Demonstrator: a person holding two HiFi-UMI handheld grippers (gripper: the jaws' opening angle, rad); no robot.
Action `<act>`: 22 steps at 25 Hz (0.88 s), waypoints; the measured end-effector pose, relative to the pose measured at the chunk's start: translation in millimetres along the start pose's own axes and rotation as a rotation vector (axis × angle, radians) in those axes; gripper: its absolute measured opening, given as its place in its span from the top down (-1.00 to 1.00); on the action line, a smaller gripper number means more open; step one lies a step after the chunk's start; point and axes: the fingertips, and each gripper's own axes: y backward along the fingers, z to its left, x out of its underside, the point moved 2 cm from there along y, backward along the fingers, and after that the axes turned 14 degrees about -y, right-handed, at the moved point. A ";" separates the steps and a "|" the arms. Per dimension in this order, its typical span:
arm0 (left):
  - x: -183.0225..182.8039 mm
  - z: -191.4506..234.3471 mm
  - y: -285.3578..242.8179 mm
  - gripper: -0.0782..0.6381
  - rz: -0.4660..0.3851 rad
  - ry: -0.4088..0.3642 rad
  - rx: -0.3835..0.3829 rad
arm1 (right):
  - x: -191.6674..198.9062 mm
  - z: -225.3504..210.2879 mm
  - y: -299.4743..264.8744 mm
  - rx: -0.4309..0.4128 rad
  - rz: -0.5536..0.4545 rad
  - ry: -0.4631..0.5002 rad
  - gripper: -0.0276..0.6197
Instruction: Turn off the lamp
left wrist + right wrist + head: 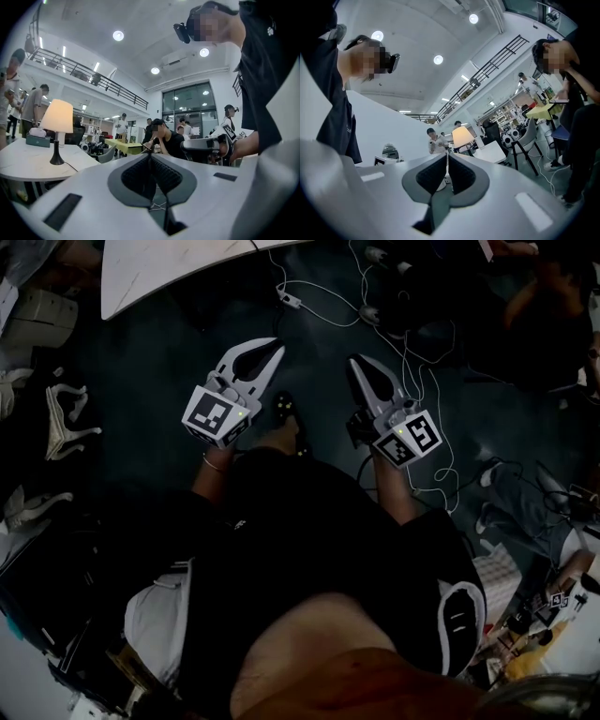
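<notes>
Both tongs are held out level, well short of the lamp. The left gripper [149, 157] has its ribbed dark pads together on nothing, and the right gripper [447, 157] is likewise closed and empty. Closed tips make a good blunt poker for a switch, so I'd leave them so and approach slowly. Beyond, on the smooth white round table [28, 164], the lamp [57, 117] glows: tapered cream shade, slim dark stem, round foot, thin trailing cord. I cannot make out its switch from here.
</notes>
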 end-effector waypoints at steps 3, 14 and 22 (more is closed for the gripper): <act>3.0 4.5 -12.8 0.76 0.000 0.020 0.031 | -2.4 -16.0 -9.0 0.011 -0.003 -0.014 0.92; 38.8 45.4 -26.7 0.76 0.090 0.049 0.000 | -3.3 -60.5 -51.5 0.002 0.026 -0.072 0.92; 45.6 68.5 -48.7 0.76 0.060 0.072 -0.006 | -8.5 -78.9 -76.7 0.005 0.051 -0.063 0.92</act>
